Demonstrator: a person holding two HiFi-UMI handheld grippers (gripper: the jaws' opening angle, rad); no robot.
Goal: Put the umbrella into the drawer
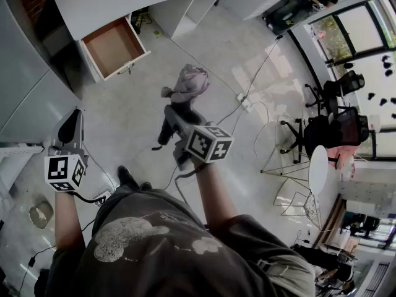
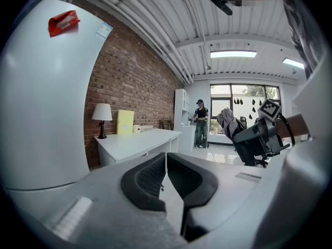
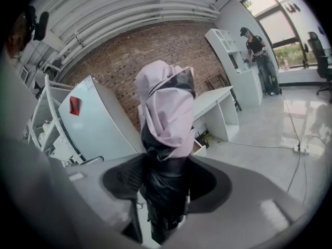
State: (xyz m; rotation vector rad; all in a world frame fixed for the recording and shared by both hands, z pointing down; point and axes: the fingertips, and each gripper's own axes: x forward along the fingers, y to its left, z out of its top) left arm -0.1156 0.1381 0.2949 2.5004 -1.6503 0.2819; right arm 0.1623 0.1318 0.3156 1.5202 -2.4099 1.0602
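Since the folded pale-pink-and-black fabric umbrella [image 3: 167,108] is a floppy bundle, the right gripper [image 3: 165,183] is clamped on its black lower section, with the pink canopy sticking out past the jaws. My guess is that it grips the firmer part so the loose cloth can't slide out. Its jaws sit partly apart only because the bundle fills them.

The umbrella is in the air over the pale glossy floor [image 1: 210,48], well apart from the open brown-lined drawer [image 1: 113,47] of the white desk [image 1: 133,2]. The drawer is already pulled out and looks empty from the head view, so no opening step is needed.

The left gripper [image 2: 166,162] is closed, pads together with nothing between them. It's low at the person's left side, probably parked since one gripper is enough here.

Next, I'd say: carry the umbrella to the drawer and lay it in lengthwise.

Risks: the white power strip [image 1: 245,102] and its cable lie on the floor near the path, and the canopy could snag on the drawer front.
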